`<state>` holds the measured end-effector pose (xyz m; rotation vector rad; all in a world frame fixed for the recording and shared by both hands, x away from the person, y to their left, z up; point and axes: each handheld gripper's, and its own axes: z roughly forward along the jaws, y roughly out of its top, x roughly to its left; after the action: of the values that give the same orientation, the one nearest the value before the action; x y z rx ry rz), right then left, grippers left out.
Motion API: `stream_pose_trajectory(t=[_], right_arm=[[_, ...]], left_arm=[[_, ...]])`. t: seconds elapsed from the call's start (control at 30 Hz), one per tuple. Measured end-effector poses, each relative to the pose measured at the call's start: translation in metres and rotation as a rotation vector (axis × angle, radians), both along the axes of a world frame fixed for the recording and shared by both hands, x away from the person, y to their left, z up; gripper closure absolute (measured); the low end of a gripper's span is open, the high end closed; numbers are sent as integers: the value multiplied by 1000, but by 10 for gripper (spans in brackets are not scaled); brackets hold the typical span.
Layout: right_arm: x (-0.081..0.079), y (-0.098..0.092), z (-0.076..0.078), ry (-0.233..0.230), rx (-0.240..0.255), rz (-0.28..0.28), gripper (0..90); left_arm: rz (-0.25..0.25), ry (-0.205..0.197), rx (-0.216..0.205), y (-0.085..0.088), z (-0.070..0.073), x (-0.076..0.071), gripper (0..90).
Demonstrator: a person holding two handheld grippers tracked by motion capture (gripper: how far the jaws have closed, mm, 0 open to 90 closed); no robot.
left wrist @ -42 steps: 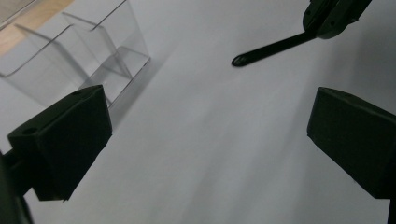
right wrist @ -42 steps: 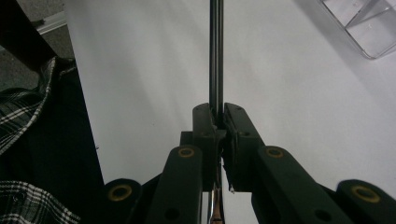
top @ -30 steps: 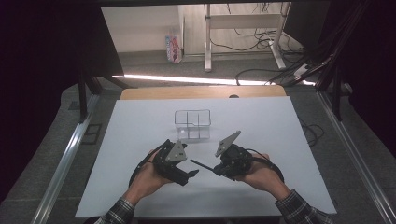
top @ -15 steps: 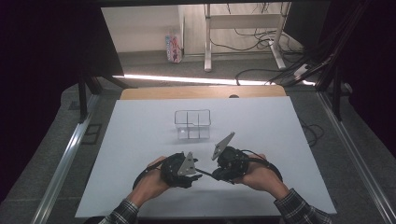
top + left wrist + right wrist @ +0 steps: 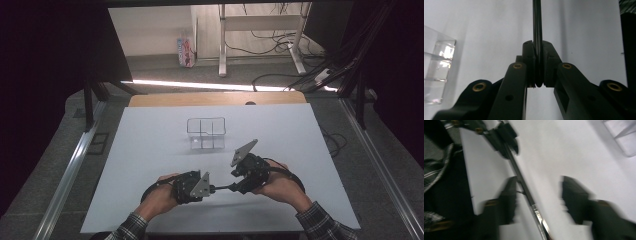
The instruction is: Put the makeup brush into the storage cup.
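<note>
Pen (image 5: 223, 188), thin and dark, is hanging level just above the white table (image 5: 150, 150) near the clear organiser (image 5: 206, 134), the left gripper (image 5: 538, 75) pinching one end tight while the right gripper (image 5: 537, 192) is spreading wide beside it, probably mid-handover.

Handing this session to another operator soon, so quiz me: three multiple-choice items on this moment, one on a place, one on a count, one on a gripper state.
1. Where is the clear organizer relative to the two grippers?
A. Farther up the white table, beyond them
B. Between them
C. Under the left hand

2. How many compartments does the organizer show from the high view?
A. One
B. Four
C. Nine

3. What is the left gripper doing?
A. Open, holding nothing
B. Shut on the thin dark rod
C. Shut on the organizer

Answers:
1. A: it stands apart, past both grippers.
2. B: crossed dividers split it into four.
3. B: the left gripper view shows its jaws clamping the rod.
</note>
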<state>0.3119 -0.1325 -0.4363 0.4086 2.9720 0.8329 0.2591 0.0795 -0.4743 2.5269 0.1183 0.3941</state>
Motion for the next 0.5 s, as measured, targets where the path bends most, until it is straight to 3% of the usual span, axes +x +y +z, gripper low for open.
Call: stream_pose_trajectory(t=[0.03, 0.1, 0.17, 0.5], right_arm=[[1, -1, -1, -3, 9, -5, 314], [3, -3, -4, -28, 41, -15, 163], [5, -4, -6, -39, 45, -36, 80], [10, -20, -7, -65, 100, -109, 12]], left_arm=[[0, 0, 0, 0, 0, 0, 833], [36, 37, -6, 2, -2, 3, 832], [57, 59, -10, 3, -2, 5, 831], [168, 105, -44, 14, -5, 9, 830]])
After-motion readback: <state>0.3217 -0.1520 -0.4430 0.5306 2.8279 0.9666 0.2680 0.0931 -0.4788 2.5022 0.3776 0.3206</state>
